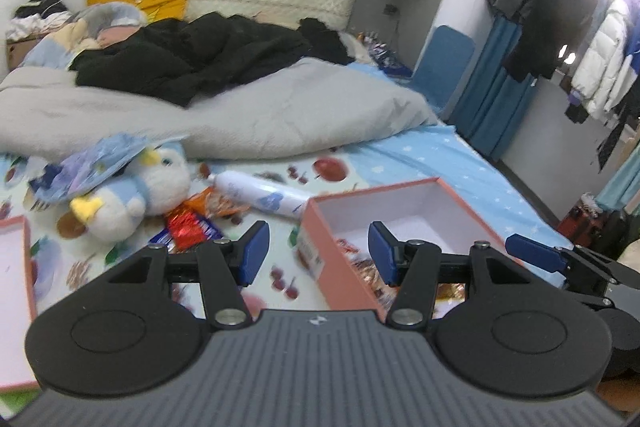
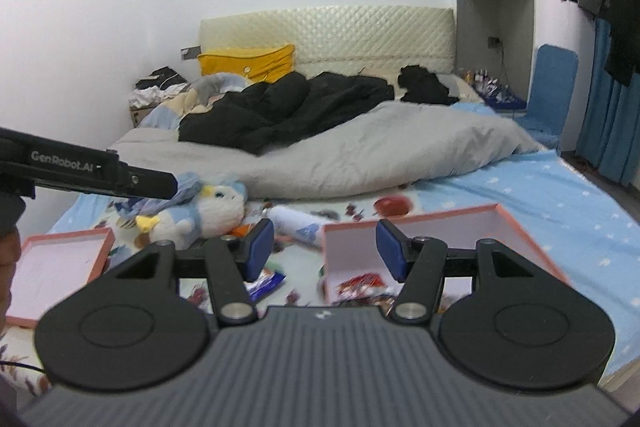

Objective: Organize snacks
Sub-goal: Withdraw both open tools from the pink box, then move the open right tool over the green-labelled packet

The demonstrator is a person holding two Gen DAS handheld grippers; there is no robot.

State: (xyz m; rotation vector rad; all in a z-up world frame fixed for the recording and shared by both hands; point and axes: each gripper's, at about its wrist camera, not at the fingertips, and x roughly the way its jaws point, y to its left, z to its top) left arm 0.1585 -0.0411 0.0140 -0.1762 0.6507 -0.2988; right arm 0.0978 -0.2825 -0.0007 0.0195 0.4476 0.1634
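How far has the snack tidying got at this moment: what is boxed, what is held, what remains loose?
Done: a few snack packets already lie in the open pink box.
In hand: nothing; the left gripper and right gripper are both open and empty.
Left: loose wrappers by the plush toy remain on the bed, and the box lid is still off.

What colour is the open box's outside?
Salmon pink outside, white inside: the open box, clearest in the left wrist view.
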